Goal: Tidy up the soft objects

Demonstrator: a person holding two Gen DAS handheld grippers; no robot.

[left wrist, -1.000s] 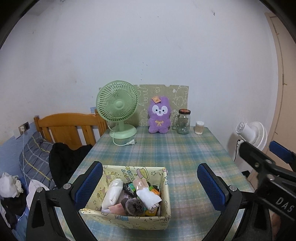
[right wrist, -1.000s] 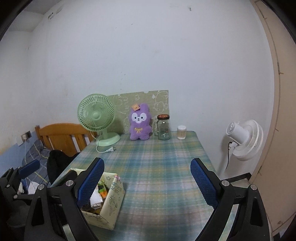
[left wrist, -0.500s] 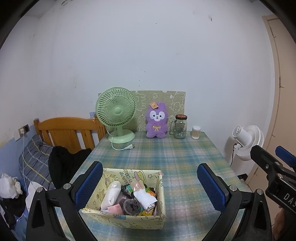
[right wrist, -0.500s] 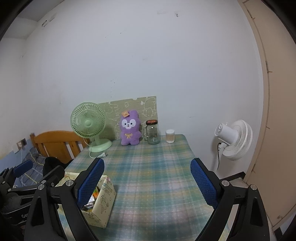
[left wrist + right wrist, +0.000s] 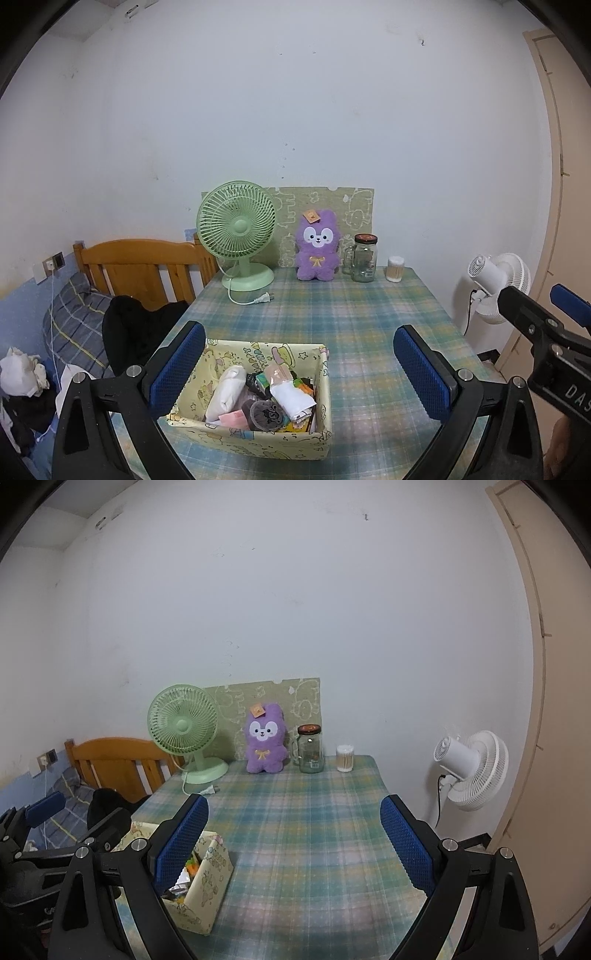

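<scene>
Rising: left gripper (image 5: pixel 299 365), right gripper (image 5: pixel 293 843) lifted higher since prior frames
Fingers: both spread, empty
Box (image 5: pixel 255 435): 6 o'clock, soft items piled inside
Stage: undetermined

The right gripper (image 5: pixel 293 843) is held wide apart above the plaid tablecloth (image 5: pixel 295 830), nothing between its blue pads. The yellow box (image 5: pixel 207 882) is seen at lower left, the purple plush (image 5: pixel 265 738) set upright against the far wall.
</scene>
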